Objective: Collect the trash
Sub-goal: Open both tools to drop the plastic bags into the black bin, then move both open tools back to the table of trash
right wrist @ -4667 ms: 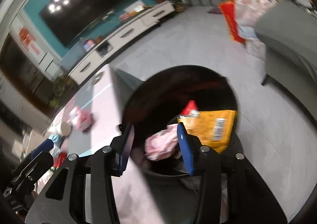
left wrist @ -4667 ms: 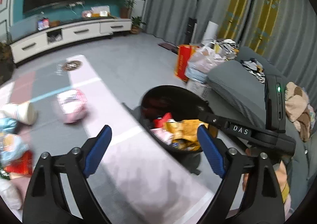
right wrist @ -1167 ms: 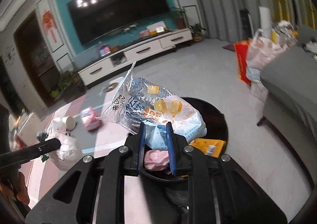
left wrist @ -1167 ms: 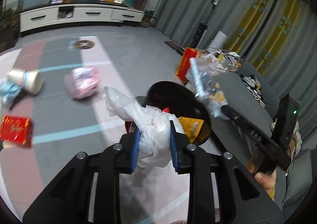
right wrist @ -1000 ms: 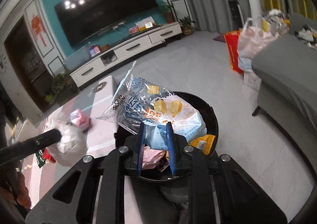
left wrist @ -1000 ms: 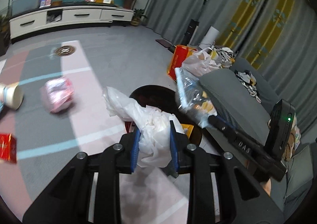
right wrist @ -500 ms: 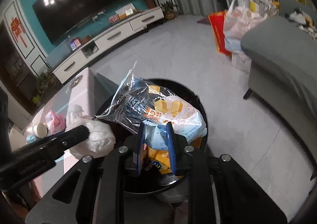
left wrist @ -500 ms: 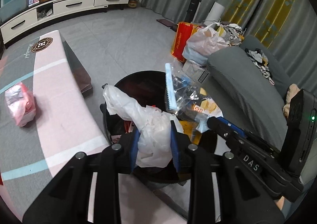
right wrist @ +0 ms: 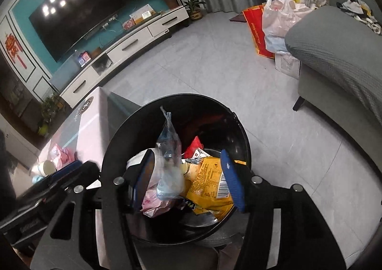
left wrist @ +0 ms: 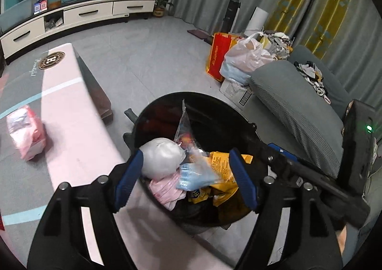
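Observation:
My left gripper (left wrist: 186,180) hangs over the black trash bin (left wrist: 214,102), its jaws opening. The crumpled white plastic bag (left wrist: 162,160) sits loose on the trash below, close to the left pad. My right gripper (right wrist: 188,181) is over the same bin (right wrist: 238,126), its jaws opening too. The clear blue snack bag (right wrist: 169,169) stands free between them, dropping onto a yellow packet (right wrist: 210,184). In the left wrist view that snack bag (left wrist: 191,169) rests beside the white bag. A pink packet (left wrist: 26,133) and a paper cup (right wrist: 46,167) lie on the low table.
The low pink and grey table (left wrist: 71,107) stands against the bin's left side. A grey sofa (left wrist: 293,102) is to the right, with a red bag (left wrist: 218,57) and filled plastic bags (left wrist: 246,59) on the floor beyond. A white TV cabinet (right wrist: 133,43) lines the far wall.
Both grippers came down over the bin and opened. The white plastic bag left the left jaws and the clear snack bag left the right jaws; both now sit in the bin.

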Tool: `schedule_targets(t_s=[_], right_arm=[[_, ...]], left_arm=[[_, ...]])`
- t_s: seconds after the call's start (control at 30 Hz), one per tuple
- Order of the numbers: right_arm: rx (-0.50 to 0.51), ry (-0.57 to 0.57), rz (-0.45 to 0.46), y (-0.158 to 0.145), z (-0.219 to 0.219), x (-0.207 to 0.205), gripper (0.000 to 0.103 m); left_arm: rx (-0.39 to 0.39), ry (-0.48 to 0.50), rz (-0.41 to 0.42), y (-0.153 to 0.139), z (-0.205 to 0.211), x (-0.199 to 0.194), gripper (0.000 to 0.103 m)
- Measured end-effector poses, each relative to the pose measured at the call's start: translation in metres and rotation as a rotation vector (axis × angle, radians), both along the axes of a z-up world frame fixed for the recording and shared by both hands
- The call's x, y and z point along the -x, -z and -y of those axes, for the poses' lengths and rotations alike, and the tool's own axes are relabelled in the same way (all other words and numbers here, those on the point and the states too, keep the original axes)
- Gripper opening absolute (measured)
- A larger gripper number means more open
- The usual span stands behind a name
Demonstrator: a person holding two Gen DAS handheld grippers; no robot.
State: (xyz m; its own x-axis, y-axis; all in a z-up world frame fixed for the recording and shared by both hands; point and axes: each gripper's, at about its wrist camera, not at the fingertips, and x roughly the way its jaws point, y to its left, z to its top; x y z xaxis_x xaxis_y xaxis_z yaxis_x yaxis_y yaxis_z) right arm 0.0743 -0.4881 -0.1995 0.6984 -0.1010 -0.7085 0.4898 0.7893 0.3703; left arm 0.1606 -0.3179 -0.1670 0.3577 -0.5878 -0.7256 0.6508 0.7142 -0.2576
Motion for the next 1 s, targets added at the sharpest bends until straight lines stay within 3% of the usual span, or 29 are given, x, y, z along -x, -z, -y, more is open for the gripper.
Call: schedule_targets(t_s=[0.23, 0.57, 0.83, 0.9, 1.0], right_arm=[[0.020, -0.033, 0.029, -0.010, -0.013, 0.001, 0.057], [0.063, -0.162, 0.083, -0.030, -0.068, -0.016, 0.058], [0.181, -0.448, 0.087, -0.041, -0.176, -0.049, 0.063], [0.208, -0.527, 0.087, -0.040, -0.203, -0.053, 0.072], [0.290, -0.658, 0.067, -0.034, -0.253, -0.059, 0.076]], left_arm=[[0.062, -0.076, 0.042, -0.017, -0.058, 0.016, 0.086], [0.068, -0.242, 0.085, -0.024, -0.170, 0.029, 0.090], [-0.050, -0.482, 0.138, -0.024, -0.271, 0.027, 0.090], [-0.062, -0.548, 0.132, -0.020, -0.302, 0.025, 0.092], [-0.057, -0.664, 0.108, -0.011, -0.348, 0.020, 0.095]])
